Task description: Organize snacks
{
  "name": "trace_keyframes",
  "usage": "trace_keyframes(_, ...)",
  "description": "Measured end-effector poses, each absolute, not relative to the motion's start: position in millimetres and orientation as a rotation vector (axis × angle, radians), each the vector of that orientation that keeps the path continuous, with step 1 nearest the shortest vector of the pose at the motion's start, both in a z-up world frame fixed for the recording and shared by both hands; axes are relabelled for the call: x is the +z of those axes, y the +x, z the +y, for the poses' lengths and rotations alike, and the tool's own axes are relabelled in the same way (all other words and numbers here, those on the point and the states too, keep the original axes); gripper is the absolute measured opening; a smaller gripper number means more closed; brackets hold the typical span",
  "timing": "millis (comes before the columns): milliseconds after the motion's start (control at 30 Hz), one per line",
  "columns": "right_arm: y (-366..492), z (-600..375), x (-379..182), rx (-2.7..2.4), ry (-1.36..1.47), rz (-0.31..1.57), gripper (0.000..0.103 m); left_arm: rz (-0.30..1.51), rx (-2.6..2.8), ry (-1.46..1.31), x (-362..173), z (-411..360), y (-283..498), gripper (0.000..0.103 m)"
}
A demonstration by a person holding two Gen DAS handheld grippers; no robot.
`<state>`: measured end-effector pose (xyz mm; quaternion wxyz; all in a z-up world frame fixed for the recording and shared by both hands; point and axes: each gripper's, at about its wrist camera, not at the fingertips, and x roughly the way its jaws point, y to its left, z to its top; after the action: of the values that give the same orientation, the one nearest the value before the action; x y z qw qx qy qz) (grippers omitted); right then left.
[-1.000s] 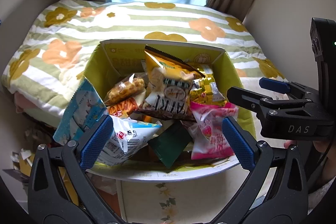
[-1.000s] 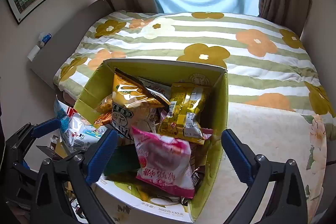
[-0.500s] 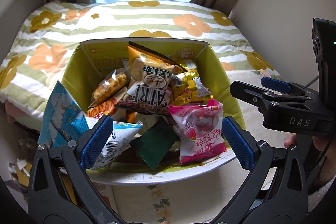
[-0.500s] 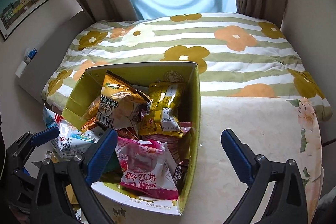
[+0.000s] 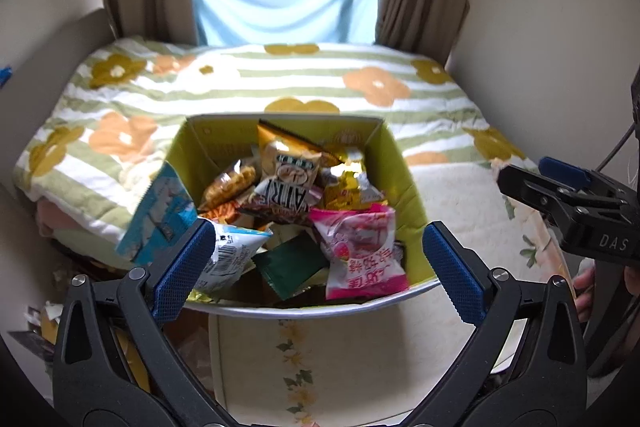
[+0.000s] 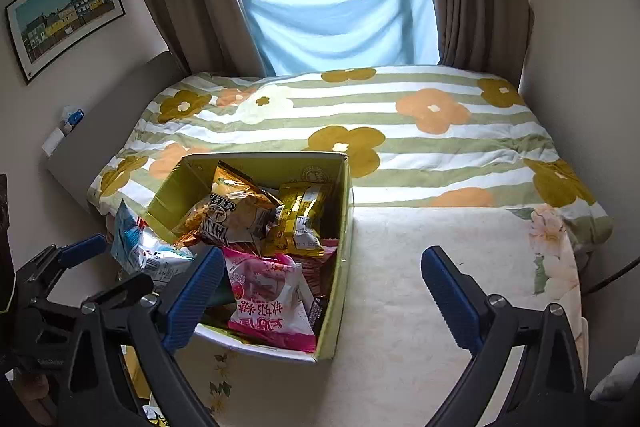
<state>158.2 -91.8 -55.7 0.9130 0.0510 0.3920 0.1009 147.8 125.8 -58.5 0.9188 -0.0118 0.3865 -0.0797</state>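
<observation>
Currently both claws are hovering empty. Left gripper (image 5: 316, 263) is holding its jaws wide apart over the near edge of the box (image 5: 404, 183), gripping nothing. Right gripper (image 6: 320, 301) is likewise spread wide, its left pad overlapping the box's near left corner in view; contact is uncertain. Box is sitting on a floral-print table (image 6: 420, 287) against the bed (image 6: 360, 107), containing a pink packet (image 5: 360, 251), gold packet (image 6: 304, 215), orange-brown bag (image 5: 288, 175) and dark green sachet (image 5: 290, 265). A blue-white bag (image 5: 168, 215) is leaning over the left wall.
</observation>
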Motion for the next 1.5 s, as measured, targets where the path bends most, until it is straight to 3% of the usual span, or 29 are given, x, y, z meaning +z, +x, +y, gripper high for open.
trace_keyframes(333,43.3,-146.3,5.5,0.133,0.033,0.633,0.102,0.554,-0.081,-0.036,9.9,84.3,39.7,0.103)
trace_keyframes(667,-39.6,-165.6,21.6,0.046,0.024,0.529,0.102,0.462,-0.046,-0.030,27.2,64.9,-50.5,0.103)
trace_keyframes(1500,-76.2,-172.2,22.4,0.000,0.028,0.496,0.102,0.455,-0.058,-0.043,27.4,52.1,-83.9,0.103)
